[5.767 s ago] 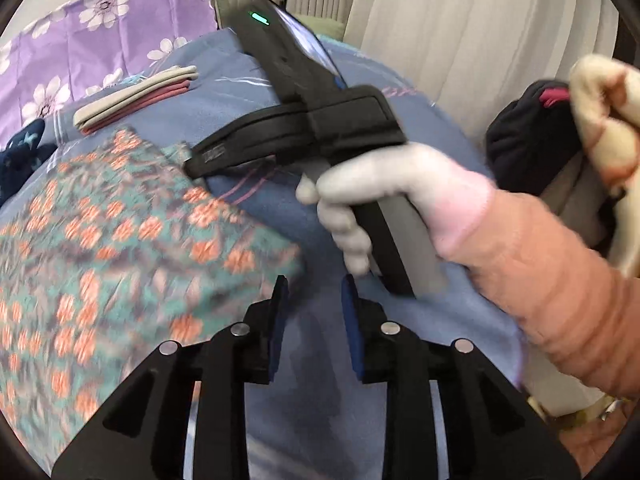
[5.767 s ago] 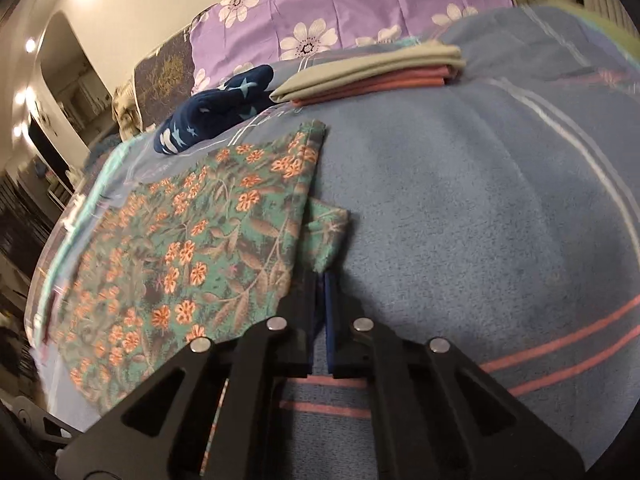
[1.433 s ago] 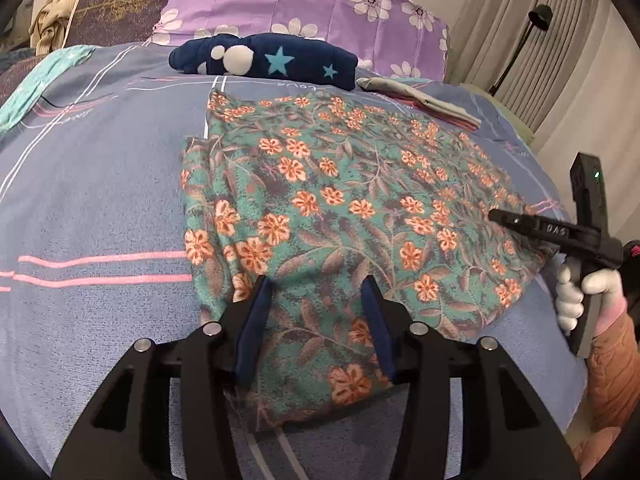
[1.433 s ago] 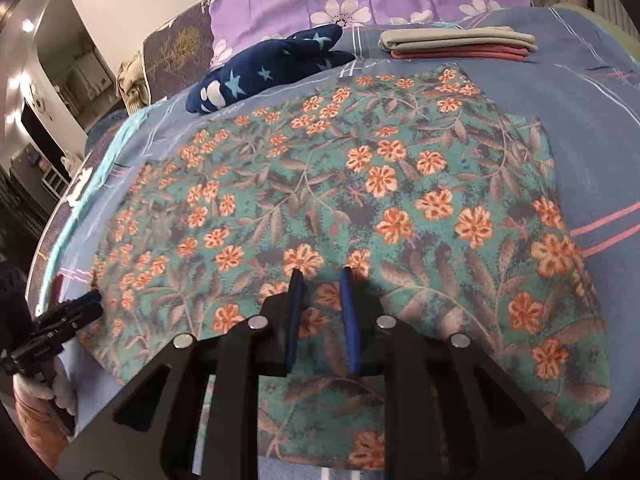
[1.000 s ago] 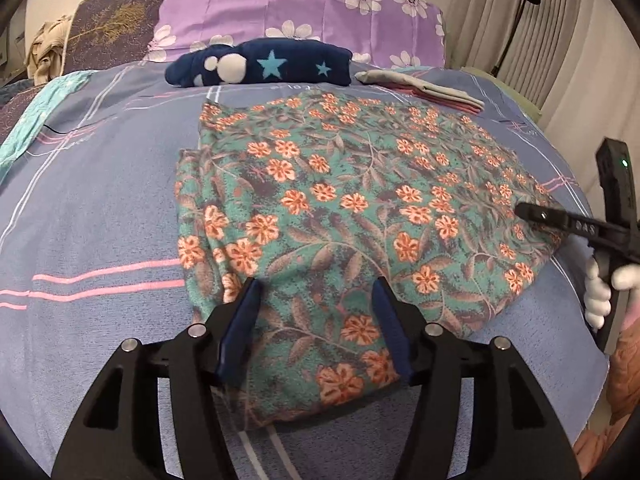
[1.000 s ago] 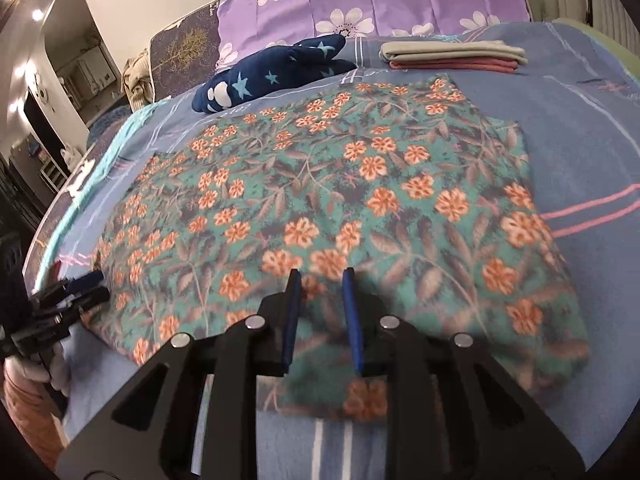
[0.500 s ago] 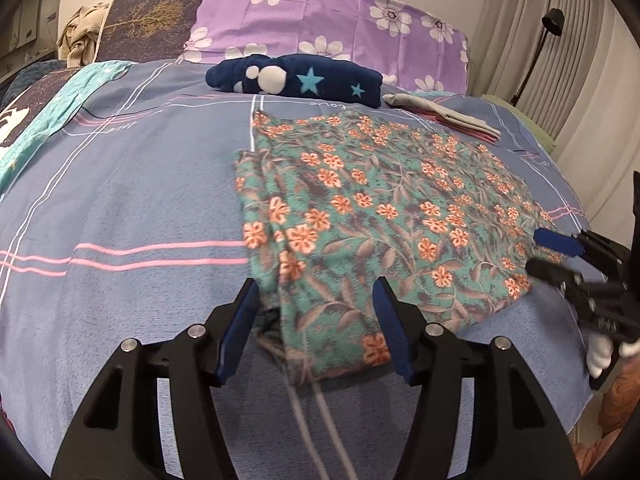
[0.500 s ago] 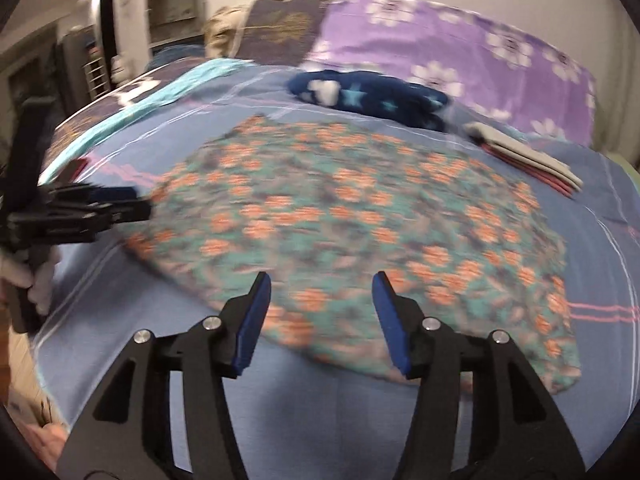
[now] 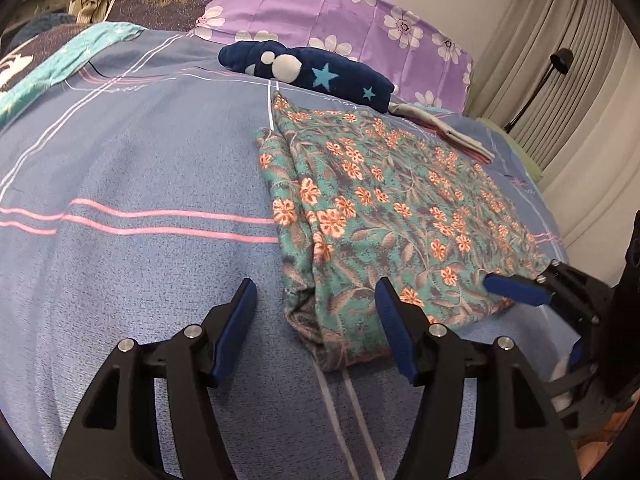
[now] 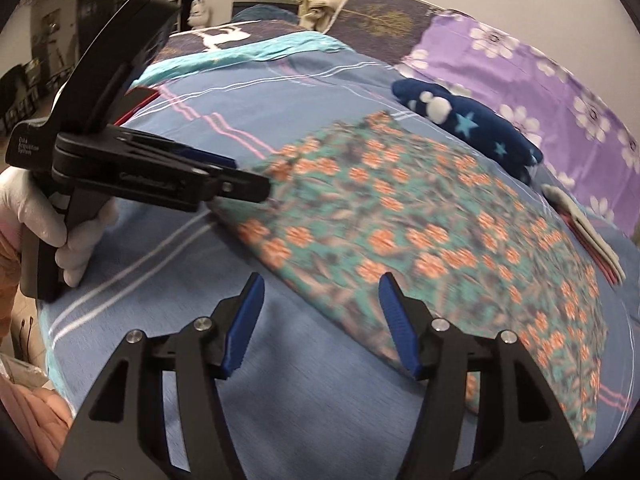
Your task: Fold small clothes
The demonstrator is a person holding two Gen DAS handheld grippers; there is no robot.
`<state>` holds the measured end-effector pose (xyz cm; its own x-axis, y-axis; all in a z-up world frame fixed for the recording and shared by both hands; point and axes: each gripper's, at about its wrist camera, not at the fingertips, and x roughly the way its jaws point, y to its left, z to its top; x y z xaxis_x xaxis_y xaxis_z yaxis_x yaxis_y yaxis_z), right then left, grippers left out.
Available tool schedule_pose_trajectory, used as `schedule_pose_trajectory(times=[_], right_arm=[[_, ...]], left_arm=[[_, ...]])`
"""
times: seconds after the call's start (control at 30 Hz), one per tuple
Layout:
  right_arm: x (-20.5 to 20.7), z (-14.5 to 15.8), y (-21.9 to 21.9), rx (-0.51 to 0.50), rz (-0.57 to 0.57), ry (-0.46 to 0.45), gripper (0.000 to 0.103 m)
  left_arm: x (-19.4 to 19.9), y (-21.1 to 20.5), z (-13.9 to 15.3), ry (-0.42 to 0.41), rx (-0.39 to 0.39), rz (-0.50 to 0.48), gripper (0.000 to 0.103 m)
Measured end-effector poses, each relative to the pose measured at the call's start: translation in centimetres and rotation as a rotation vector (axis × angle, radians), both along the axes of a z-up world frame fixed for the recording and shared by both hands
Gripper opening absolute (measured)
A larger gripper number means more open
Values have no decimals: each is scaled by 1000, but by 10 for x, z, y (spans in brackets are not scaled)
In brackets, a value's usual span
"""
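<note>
A teal garment with orange flowers (image 9: 400, 200) lies flat on the blue striped bedsheet (image 9: 140, 160). My left gripper (image 9: 314, 300) hovers over its near left corner, jaws wide and still opening, pads not pressing the cloth. In the right wrist view the garment (image 10: 420, 220) is blurred. My right gripper (image 10: 320, 292) is over its near edge, jaws opening with nothing gripped. One blue pad of the right gripper (image 9: 516, 288) shows at the garment's right corner. A white-gloved hand (image 10: 24, 200) holds the left gripper (image 10: 240, 184) at the left.
A navy star-print garment (image 9: 312, 76) lies beyond the floral one, before a purple flowered pillow (image 9: 340, 12). A folded beige and red stack (image 9: 452, 132) sits at the far right. Curtains and a lamp stand right of the bed. The bed's near edge is close.
My right gripper went from nearly shut to wide open, rolled, and swept along the garment's near edge. My left gripper shifted left, so the garment's near corner now sits between its fingers.
</note>
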<state>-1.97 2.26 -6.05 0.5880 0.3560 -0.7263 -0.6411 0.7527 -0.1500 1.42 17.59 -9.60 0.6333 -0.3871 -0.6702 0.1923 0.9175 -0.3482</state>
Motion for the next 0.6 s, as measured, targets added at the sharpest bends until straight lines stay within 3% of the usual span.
schedule_pose_trajectory(times=[0.1,0.3,0.6], right_arm=[[-4,-3,18,-40,37,-24,61],[-11,-15,49,-153,110,-83,64],[2,-23,79,-274,97,-191,62]], left_arm=[[1,10,-3,3,-85,-2,63],[1,41,-15,14,-339,8,63],[3,52,-19,4,-469,-1,63]])
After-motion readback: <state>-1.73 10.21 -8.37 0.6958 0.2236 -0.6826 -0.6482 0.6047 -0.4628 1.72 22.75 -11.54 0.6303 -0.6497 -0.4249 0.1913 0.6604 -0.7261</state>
